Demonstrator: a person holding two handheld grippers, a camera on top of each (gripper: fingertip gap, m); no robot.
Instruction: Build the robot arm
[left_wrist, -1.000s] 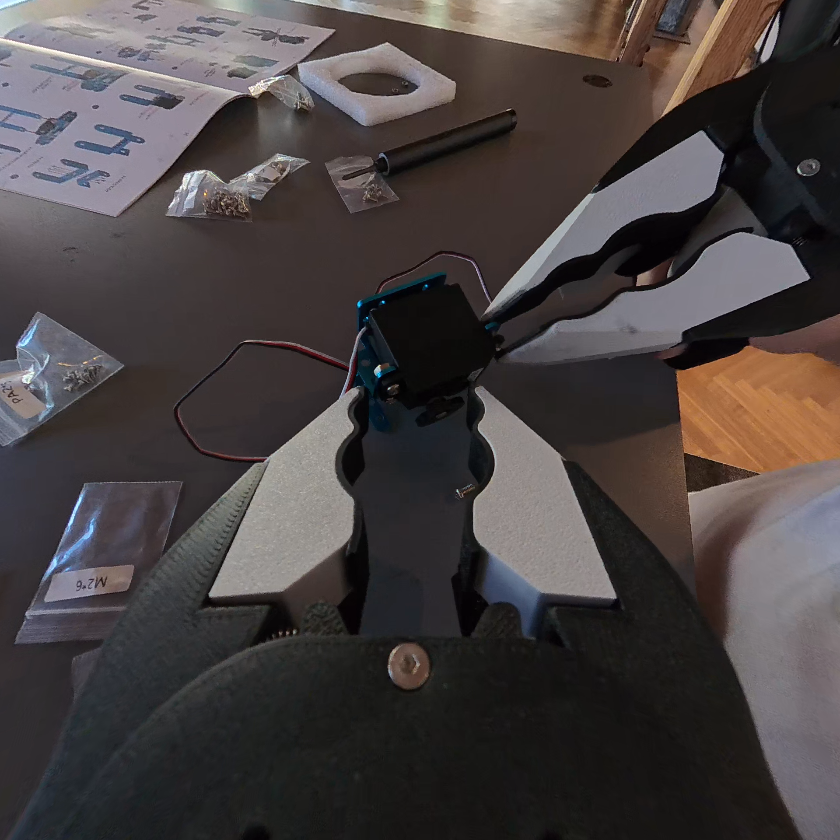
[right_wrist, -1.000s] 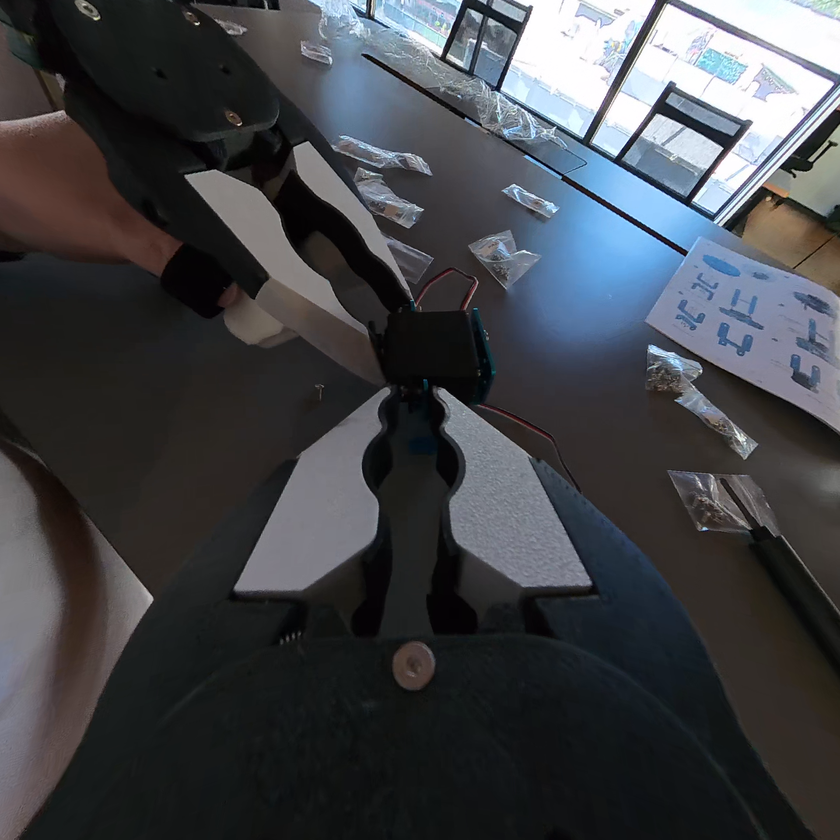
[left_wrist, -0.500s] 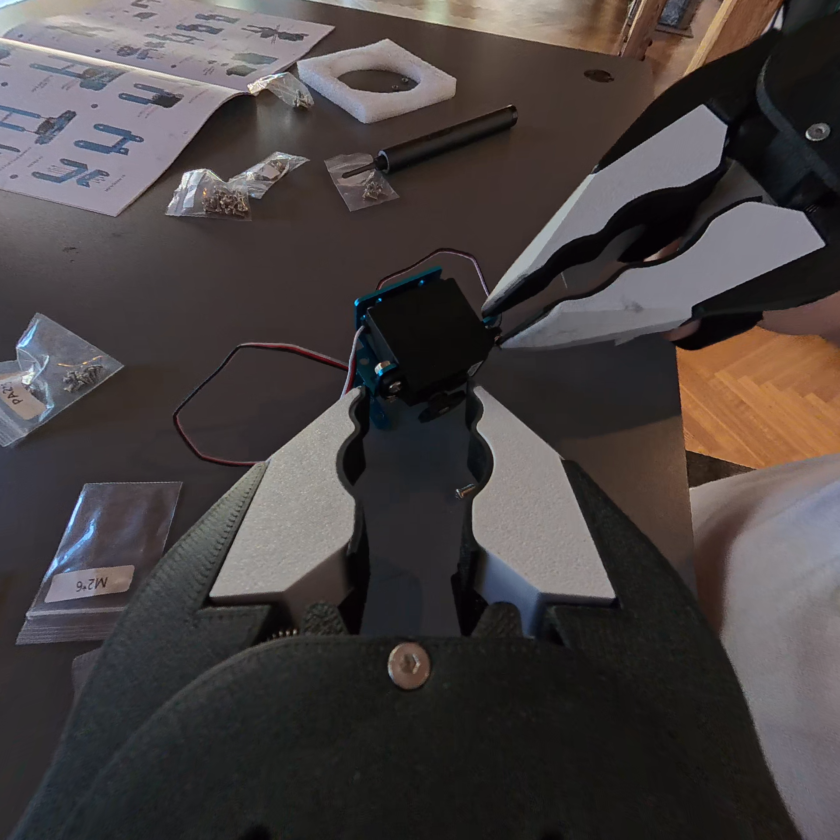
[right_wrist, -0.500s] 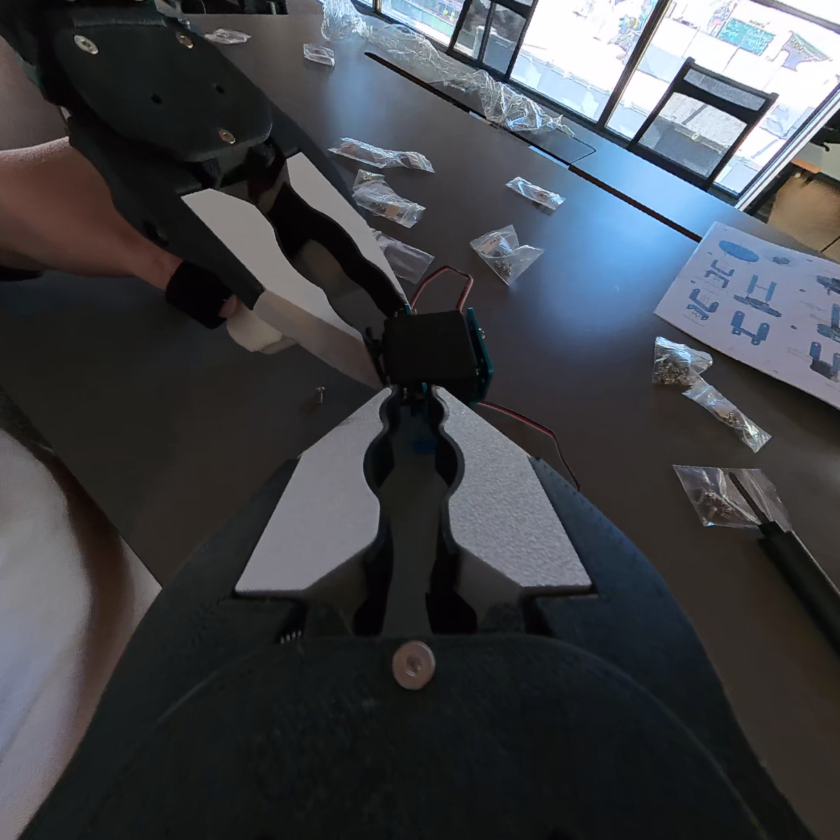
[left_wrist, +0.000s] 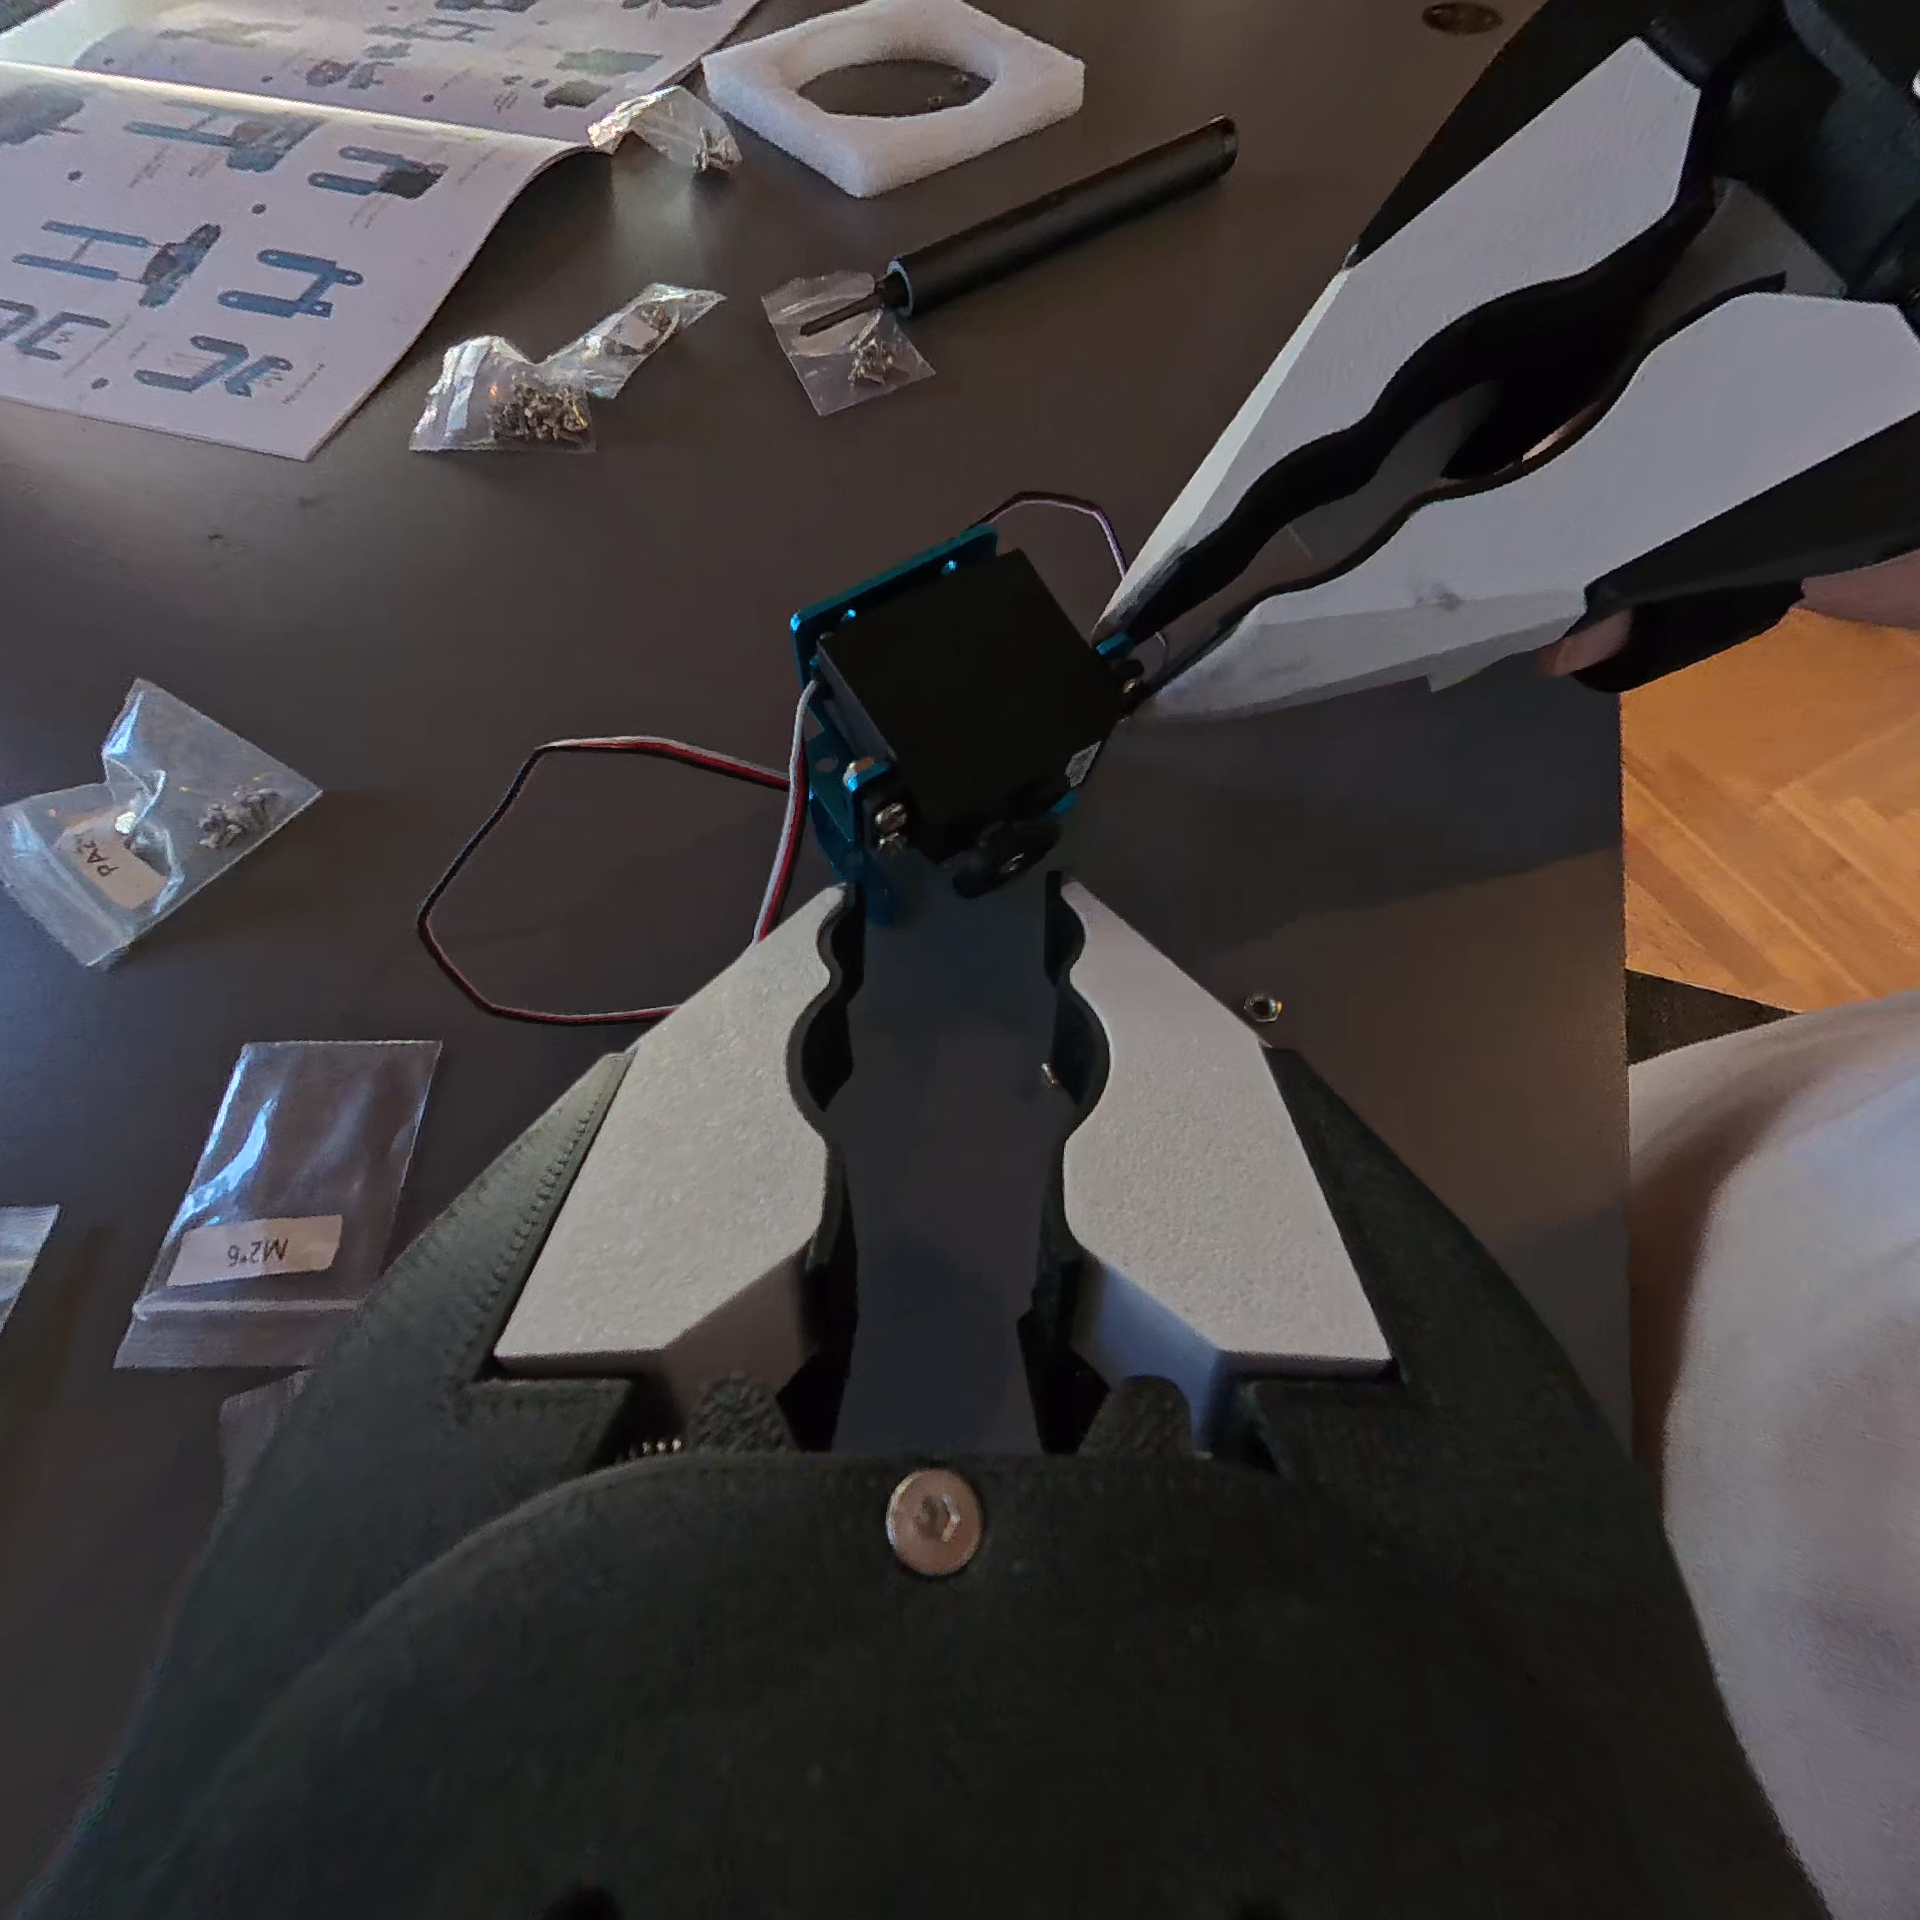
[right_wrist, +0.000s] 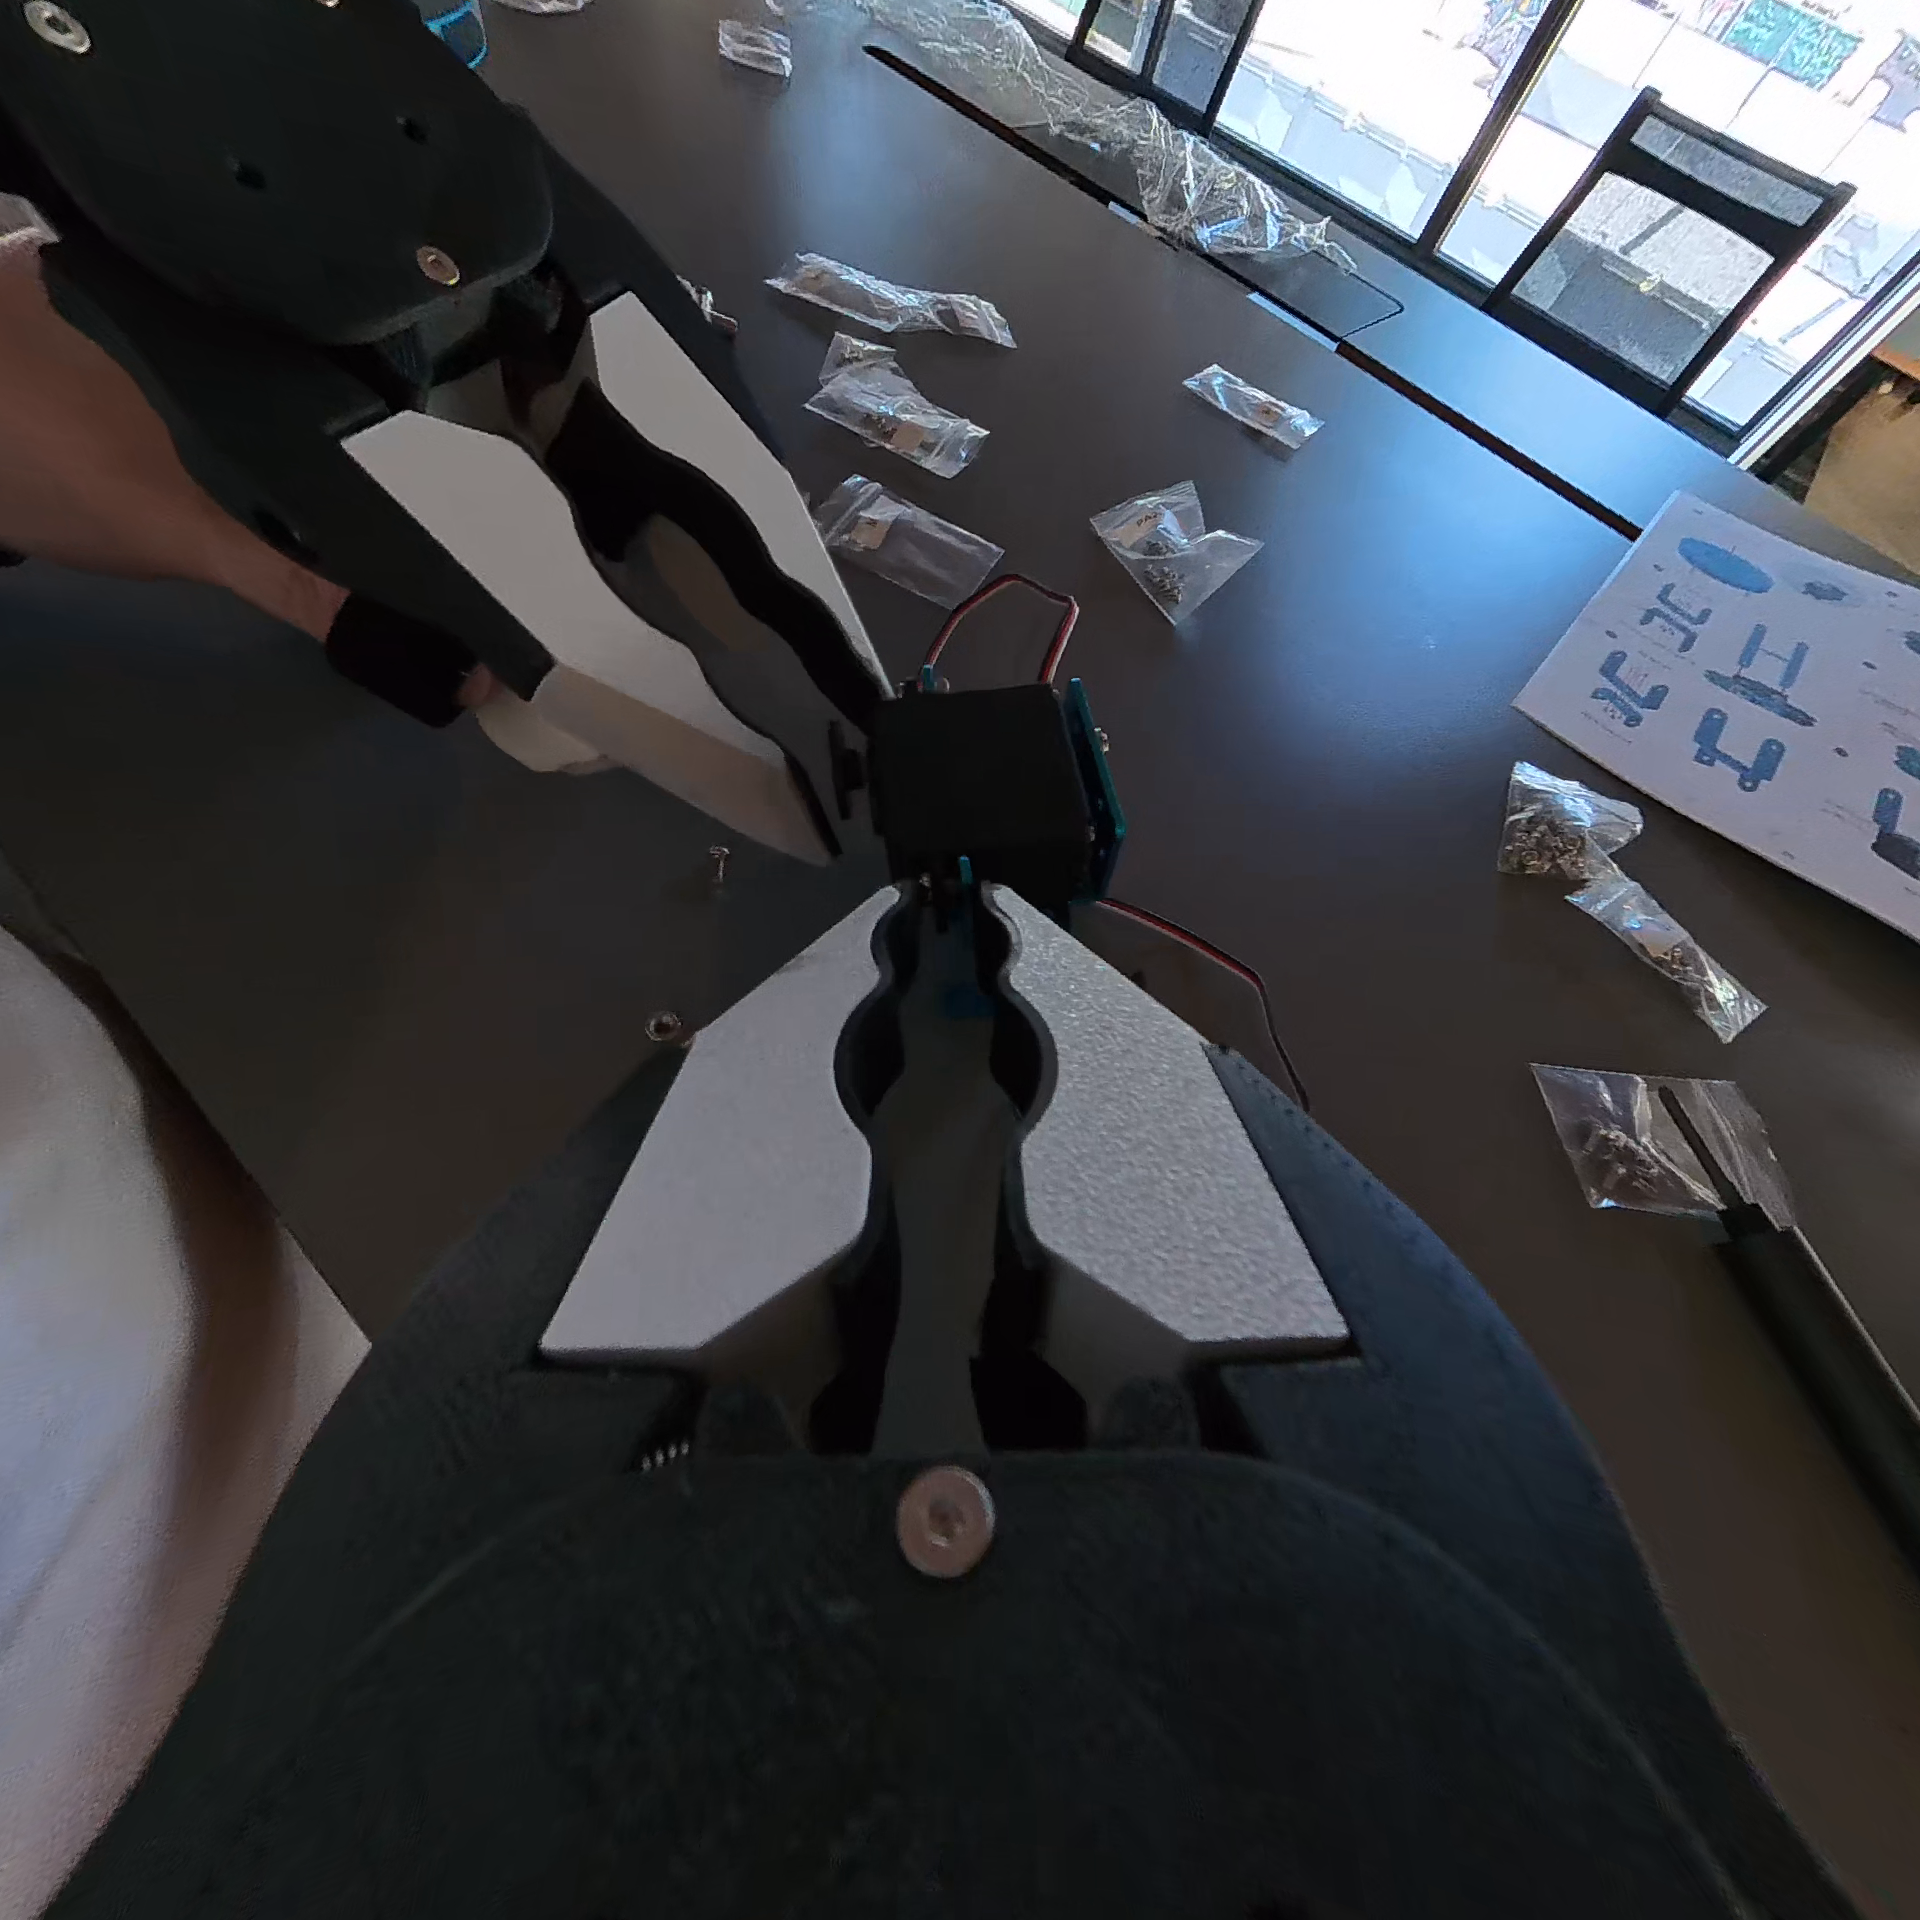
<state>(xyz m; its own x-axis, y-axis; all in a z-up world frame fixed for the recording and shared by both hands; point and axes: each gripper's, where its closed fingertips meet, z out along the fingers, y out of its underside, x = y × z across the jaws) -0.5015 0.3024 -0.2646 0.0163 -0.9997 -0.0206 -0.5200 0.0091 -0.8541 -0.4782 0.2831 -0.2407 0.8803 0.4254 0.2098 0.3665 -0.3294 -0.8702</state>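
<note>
Sunlit windows and dark chairs are standing beyond a long dark table (right_wrist: 1351, 644), where small parts are lying scattered. Near the table's front edge, a black servo motor (left_wrist: 961, 707) in a blue metal bracket (left_wrist: 847, 790) is being held up off the surface between two grippers. The left gripper (left_wrist: 951, 904) is closing its white fingers on the lower end of the blue bracket, just under the servo body. The right gripper (right_wrist: 956, 883) is pinching a blue tab of the same bracket on the opposite side, its jaws nearly together around that thin piece. Red, black and white wires (left_wrist: 582, 748) are looping from the servo down onto the table. Two loose fasteners are lying just beside the grippers: a small screw (right_wrist: 717, 857) and a small nut (left_wrist: 1260, 1005).

Farther out, clear plastic bags of screws (left_wrist: 509, 400) are sitting in a loose group, and another labelled bag (left_wrist: 281, 1195) is lying flat near the left gripper. A black screwdriver (left_wrist: 1049, 223) is resting with its tip on one small bag (left_wrist: 847, 338). A white foam frame (left_wrist: 894, 88) is lying beyond it, next to an open instruction sheet (left_wrist: 208, 229) printed with blue diagrams. More bags (right_wrist: 899, 416) and crumpled clear wrap (right_wrist: 1195, 197) are spreading toward the windows. A pale garment (left_wrist: 1787, 1351) is showing at the near edge, and wooden flooring (left_wrist: 1766, 810) is visible past the table.
</note>
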